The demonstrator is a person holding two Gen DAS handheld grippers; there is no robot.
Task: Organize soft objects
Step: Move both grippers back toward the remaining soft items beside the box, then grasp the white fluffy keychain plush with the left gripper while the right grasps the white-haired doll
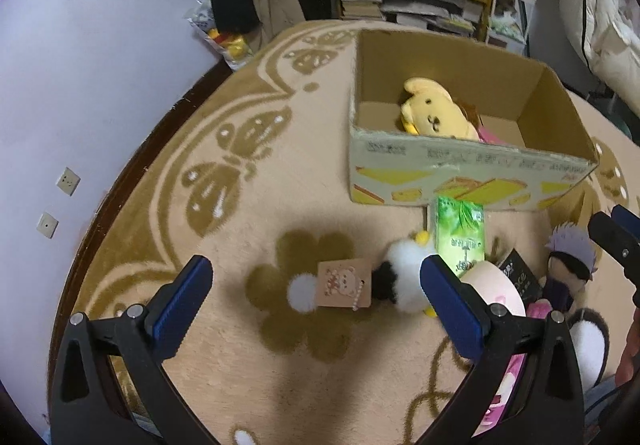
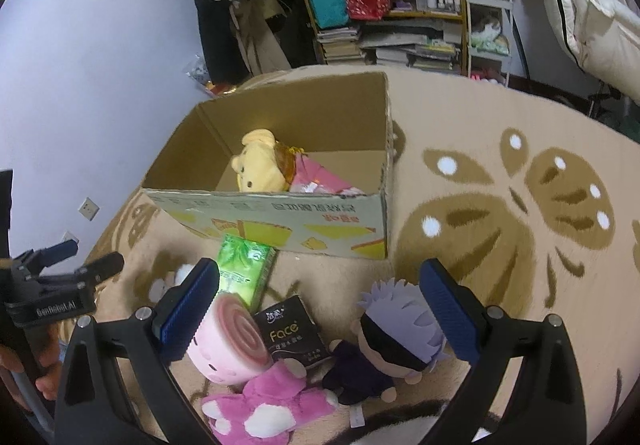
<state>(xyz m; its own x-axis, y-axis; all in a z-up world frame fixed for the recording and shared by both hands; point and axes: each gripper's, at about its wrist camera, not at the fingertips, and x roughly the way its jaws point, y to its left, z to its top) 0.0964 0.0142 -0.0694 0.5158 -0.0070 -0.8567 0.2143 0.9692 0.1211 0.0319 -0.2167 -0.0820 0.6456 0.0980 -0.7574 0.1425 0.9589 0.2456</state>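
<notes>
An open cardboard box [image 1: 460, 181] [image 2: 280, 221] stands on the rug and holds a yellow dog plush [image 1: 434, 111] [image 2: 260, 165] and a pink item. My left gripper [image 1: 316, 285] is open above a black-and-white fluffy plush with a card tag [image 1: 360, 285]. My right gripper [image 2: 320, 305] is open above a grey-haired doll in dark clothes [image 2: 396, 341] [image 1: 568, 269]. A pink round plush [image 2: 232, 337], a pink bear plush [image 2: 264, 405], a green tissue pack [image 2: 244, 269] [image 1: 460, 237] and a black tissue pack [image 2: 292, 333] lie beside the doll.
A beige rug with brown butterfly patterns [image 2: 500, 205] covers the floor. A cluttered shelf with books and bags [image 2: 380, 5] and hanging clothes stand at the back wall. White bedding [image 2: 592, 25] hangs at the right.
</notes>
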